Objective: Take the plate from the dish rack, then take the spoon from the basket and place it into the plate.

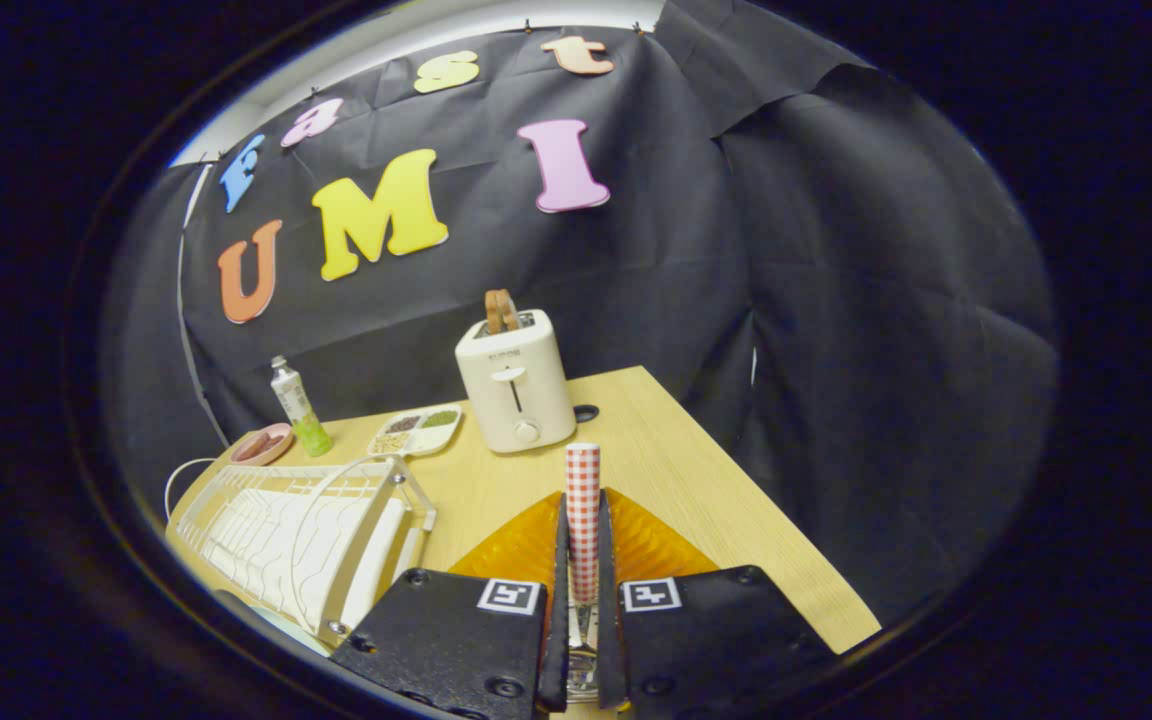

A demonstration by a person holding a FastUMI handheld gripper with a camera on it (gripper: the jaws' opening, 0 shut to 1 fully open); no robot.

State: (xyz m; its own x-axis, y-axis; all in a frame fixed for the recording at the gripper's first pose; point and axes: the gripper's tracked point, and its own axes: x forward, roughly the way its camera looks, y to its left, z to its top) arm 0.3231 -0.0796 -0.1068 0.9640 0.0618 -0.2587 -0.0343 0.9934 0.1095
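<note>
gripper (582,600): closed on the spoon, both fingers pressed to its handle, narrow gap only.
spoon (583,510): held upright betw. the fingers; handle has red-white check pattern w/ rounded top end, sticking up past the fingertips; metal part shows low down in the gap, bowl end hidden.
plate (636,545): orange, translucent-looking, ribbed surface; lies flat on tabletop right under/just ahead of the fingers, spoon handle in front of its middle. Can't tell if spoon touches it.
tabletop (696,470): light wood grain, runs fwd from gripper.
dish rack (306,530): white wire, left of gripper, near the left finger; wire hoop at its front.
toaster (514,385): white, beyond the plate, slightly left of straight ahead; two brown slices stick out on top.
divided tray (418,430): left of toaster, small compartments w/ grains/seeds.
bottle (298,407): far left beyond rack, upright, green bottom.
pink bowl (262,444): just beside bottle, left of it.
</note>
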